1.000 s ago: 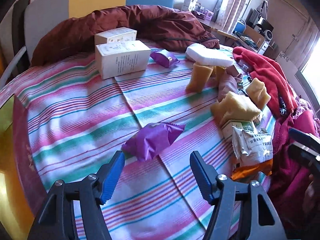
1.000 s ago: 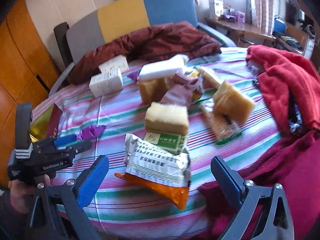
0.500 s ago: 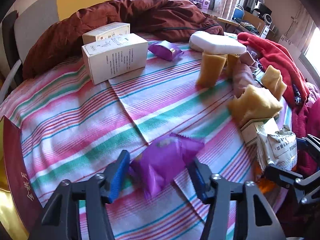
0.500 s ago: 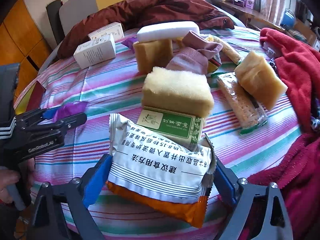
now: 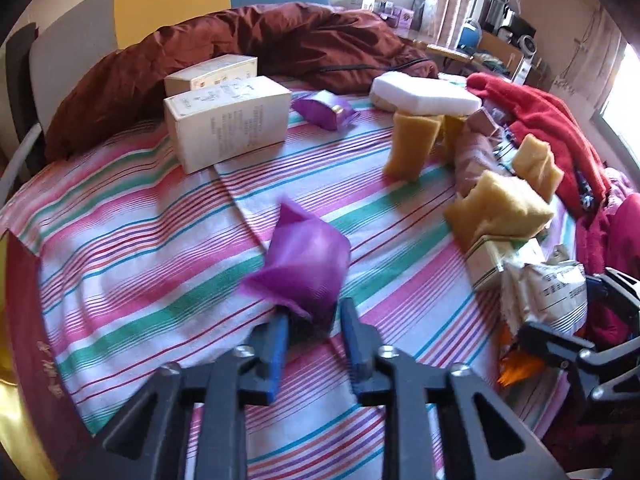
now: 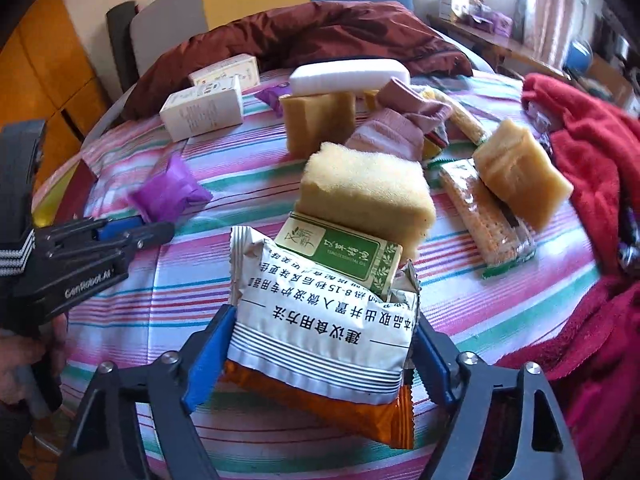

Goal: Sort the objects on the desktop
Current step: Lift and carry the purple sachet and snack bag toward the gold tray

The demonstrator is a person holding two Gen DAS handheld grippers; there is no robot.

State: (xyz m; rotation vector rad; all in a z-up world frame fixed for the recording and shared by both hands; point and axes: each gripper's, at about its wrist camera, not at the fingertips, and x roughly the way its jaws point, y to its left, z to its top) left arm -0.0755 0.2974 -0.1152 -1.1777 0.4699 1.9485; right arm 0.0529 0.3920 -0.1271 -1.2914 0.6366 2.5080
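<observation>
Left gripper (image 5: 312, 332) is clamped down on the near end of the purple packet (image 5: 300, 272); the far end sticks up off the striped cloth (image 5: 132, 240), so I've only got a pinch on crinkly wrapper. Risk: film slips out on lift, or the packet swings and drops short of the other purple packet (image 5: 326, 110) beside the white boxes (image 5: 228, 122). Right gripper (image 6: 316, 356) is closing around the white-and-orange snack bag (image 6: 320, 332), which sits between the jaws; pads look at or just against its sides, can't confirm firm contact yet. The bag's upper edge is tucked under the green box (image 6: 340, 254), which carries the yellow sponge (image 6: 366, 196). Main worry: pulling the bag drags the box and tips the sponge toward the cracker pack (image 6: 486, 224) or off into the red blanket (image 6: 592, 152). Air-filled bag could also squash and squirt out of the jaws. Both grippers sit near each other at the table edge, so a collision is possible if I lift both at once.
</observation>
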